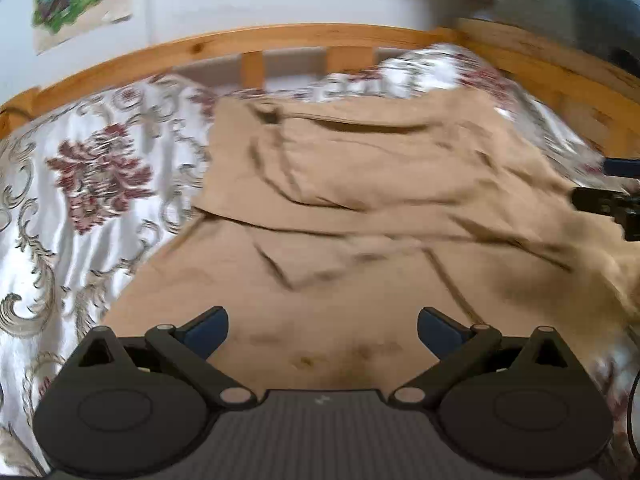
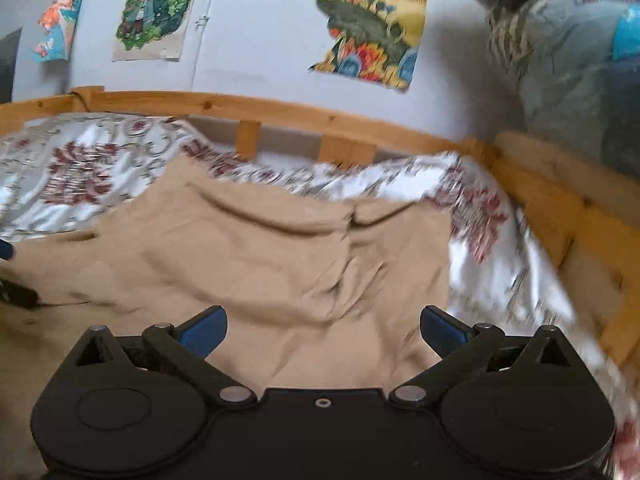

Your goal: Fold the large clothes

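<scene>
A large tan garment (image 1: pixel 360 200) lies spread on the bed, with one part folded over the rest and creased. My left gripper (image 1: pixel 323 330) hovers over its near part, jaws wide open and nothing between the blue pads. The same tan garment (image 2: pixel 260 248) fills the middle of the right wrist view. There my right gripper (image 2: pixel 323 330) also stands wide open above the cloth, holding nothing. The right gripper (image 1: pixel 612 196) shows at the right edge of the left wrist view. A dark bit of the left gripper (image 2: pixel 12 280) shows at the left edge of the right wrist view.
A white bedspread (image 1: pixel 80 184) with dark red flowers covers the bed. A wooden bed rail (image 2: pixel 280 114) runs along the far side and down the right side (image 2: pixel 568 216). Posters (image 2: pixel 372 20) hang on the pale wall. A grey-blue bundle (image 2: pixel 580 72) sits at the upper right.
</scene>
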The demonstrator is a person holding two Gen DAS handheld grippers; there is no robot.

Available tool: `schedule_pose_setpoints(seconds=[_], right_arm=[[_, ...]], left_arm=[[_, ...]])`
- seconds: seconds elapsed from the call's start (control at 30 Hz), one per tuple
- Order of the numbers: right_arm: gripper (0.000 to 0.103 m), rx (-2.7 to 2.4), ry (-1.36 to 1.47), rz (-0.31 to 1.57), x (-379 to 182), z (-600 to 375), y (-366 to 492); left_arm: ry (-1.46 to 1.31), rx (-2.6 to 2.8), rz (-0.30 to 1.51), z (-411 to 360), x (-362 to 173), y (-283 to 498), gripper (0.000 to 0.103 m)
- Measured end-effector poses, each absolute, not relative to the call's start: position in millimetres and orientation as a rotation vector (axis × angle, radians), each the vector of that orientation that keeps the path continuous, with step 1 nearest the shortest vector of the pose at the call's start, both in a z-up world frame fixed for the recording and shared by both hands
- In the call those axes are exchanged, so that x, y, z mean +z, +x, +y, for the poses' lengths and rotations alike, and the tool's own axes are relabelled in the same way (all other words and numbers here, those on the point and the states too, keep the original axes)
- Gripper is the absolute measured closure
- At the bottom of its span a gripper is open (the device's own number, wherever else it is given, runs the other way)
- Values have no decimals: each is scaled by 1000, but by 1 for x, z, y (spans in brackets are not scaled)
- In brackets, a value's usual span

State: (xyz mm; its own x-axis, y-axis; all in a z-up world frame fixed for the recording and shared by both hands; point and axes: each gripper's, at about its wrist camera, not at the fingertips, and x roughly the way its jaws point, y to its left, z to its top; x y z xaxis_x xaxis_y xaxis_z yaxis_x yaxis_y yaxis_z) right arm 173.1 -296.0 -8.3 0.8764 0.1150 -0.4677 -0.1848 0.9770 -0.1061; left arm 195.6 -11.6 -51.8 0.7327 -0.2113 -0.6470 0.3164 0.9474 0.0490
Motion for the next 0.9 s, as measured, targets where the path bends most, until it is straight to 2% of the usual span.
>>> schedule_pose_setpoints(seconds=[0.17, 0.37, 0.5, 0.9], right_arm=[[1, 258, -178, 744, -20, -271, 132], [1, 254, -396, 821, -37, -237, 96], [1, 305, -424, 940, -66, -234, 104], [1, 214, -301, 828, -55, -262, 109]], left_arm=[[258, -384, 750, -46, -65, 159, 1], [295, -433, 808, -67, -85, 142, 1], [452, -435, 800, -79, -97, 134, 1], [485, -320, 836, -82, -94, 146, 0]])
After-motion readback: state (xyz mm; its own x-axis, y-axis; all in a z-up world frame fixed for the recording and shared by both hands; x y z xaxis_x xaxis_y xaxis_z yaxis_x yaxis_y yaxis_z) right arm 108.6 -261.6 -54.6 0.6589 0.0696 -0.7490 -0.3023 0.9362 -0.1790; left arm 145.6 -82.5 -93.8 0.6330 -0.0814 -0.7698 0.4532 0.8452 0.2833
